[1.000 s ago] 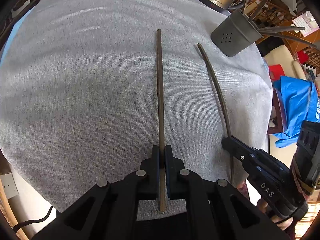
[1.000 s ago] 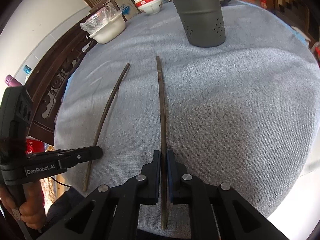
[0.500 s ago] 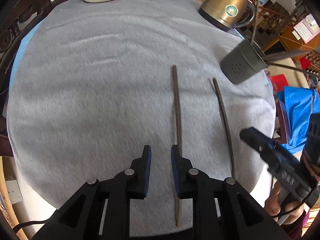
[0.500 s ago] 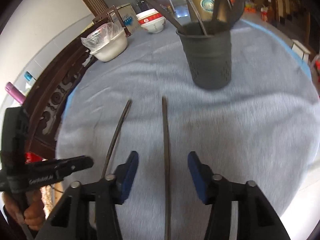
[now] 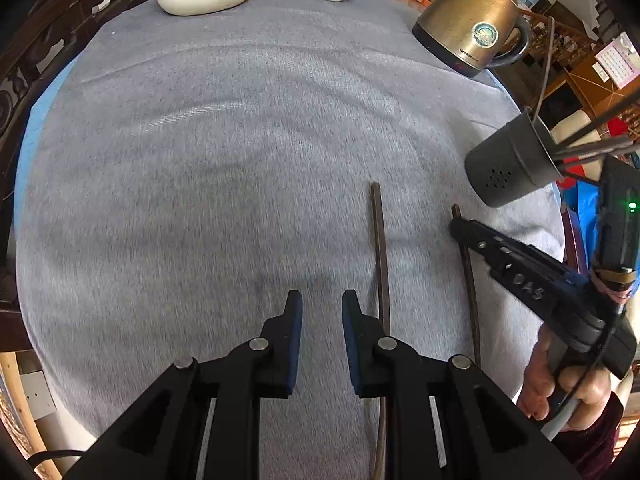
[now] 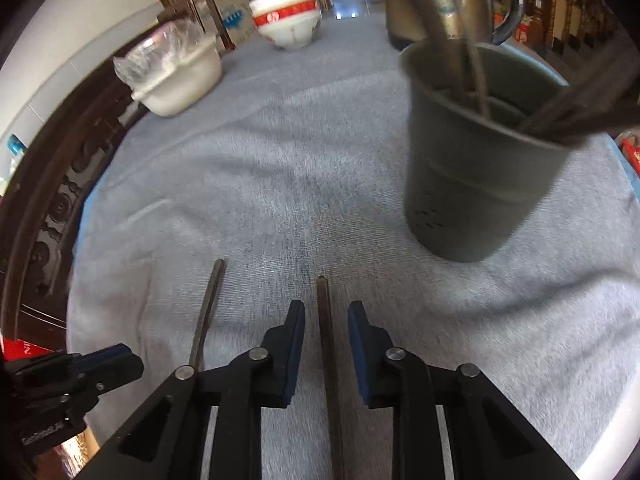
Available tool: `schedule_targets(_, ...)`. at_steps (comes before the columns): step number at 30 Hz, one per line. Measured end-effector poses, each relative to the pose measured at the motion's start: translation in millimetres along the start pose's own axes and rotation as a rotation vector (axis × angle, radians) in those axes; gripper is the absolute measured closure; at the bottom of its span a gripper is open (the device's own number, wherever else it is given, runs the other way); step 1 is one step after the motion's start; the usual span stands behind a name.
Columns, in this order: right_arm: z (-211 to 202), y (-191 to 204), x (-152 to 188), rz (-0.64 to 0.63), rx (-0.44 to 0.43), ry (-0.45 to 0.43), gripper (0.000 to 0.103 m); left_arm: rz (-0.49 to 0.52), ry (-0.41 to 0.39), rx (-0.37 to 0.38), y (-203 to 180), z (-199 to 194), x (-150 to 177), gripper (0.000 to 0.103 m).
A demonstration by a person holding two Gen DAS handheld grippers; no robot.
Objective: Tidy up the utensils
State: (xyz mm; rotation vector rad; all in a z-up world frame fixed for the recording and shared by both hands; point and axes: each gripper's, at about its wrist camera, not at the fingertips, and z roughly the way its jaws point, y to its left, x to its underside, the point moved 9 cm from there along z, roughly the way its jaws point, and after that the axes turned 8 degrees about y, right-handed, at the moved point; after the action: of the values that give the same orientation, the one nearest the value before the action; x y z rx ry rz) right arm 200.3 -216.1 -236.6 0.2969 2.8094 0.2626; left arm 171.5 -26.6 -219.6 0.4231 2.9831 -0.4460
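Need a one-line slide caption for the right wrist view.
Right gripper with jaws open around a chopstick on the grey cloth, utensil holder ahead.

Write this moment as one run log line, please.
left gripper: open, empty | right gripper: open, astride chopstick | second chopstick: flat on cloth | holder: upright

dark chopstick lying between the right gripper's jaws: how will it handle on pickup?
The chopstick looks thin and straight, so probably stiff and light. Its edges look squared, so it seems unlikely to roll on the grey cloth. Gripped near one end, the long free length may pivot or slip.
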Motion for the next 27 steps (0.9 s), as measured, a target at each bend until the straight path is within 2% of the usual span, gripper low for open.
schedule_targets(3, 7.3, 2.8, -3.2, -0.017, 0.033, 0.012, 0.092, 0.001, 0.013, 0.011, 0.4, 3.0, -5.2, 0.083)
schedule_targets(6, 8.1, 1.9, -5.8, -0.02, 0.039, 0.015, 0.096, 0.013, 0.029, 0.015, -2.1, 6.8, -12.6, 0.083)
schedule_targets(9, 4.4, -0.2, -7.6, -0.017, 0.028, 0.002, 0.096, 0.035, 0.056, 0.042, -10.6, 11.4, -20.2, 0.082)
schedule_targets(13, -10.3, -1.8, -0.6, -0.026, 0.012, -0.035, 0.096, 0.058, 0.075, 0.052, -24.0, 17.4, -33.4, 0.071)
schedule_targets(16, -23.1, -4.0, 5.4, -0.027, -0.005, -0.058, 0.096, 0.073, 0.106, 0.071, -35.2, 26.6, -42.3, 0.07)
schedule_targets(27, -55.7, -7.4, 27.1, -0.022, -0.064, -0.119, 0.096, 0.058, 0.172, 0.04, -54.6, 51.4, -68.8, 0.07)
